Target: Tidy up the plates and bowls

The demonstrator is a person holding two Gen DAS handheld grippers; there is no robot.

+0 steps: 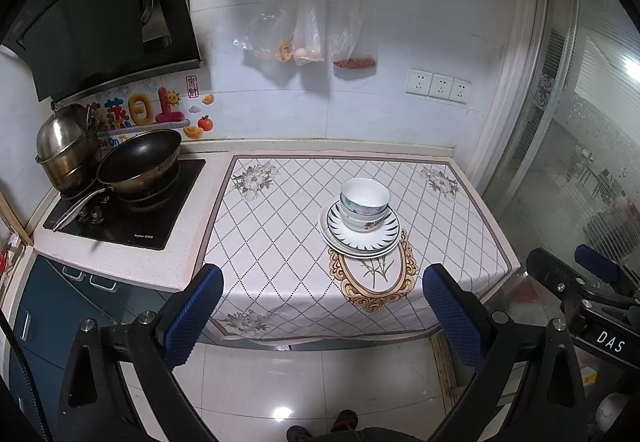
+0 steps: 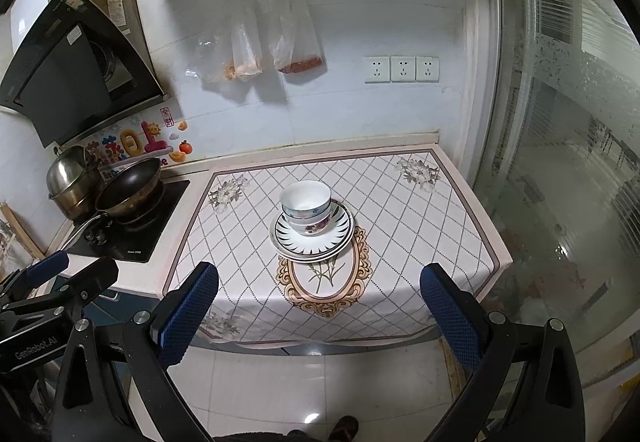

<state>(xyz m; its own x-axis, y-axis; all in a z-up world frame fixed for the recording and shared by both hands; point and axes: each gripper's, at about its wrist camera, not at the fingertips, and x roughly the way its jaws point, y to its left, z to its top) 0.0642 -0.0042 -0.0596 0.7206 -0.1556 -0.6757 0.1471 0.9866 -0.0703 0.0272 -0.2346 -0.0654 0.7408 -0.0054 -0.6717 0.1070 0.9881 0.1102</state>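
On the bench (image 1: 280, 262) centre: bowls (image 1: 365, 202) nested atop stacked plates (image 1: 360, 238) | left claw (image 1: 322, 306) spread wide, holding nothing | right claw (image 2: 318, 306) likewise, both short of the stack

White bowls (image 1: 365, 202) with floral patterns sit nested upright atop stacked white plates (image 1: 360, 238), the upper plate dark-striped around its rim, mid-counter.
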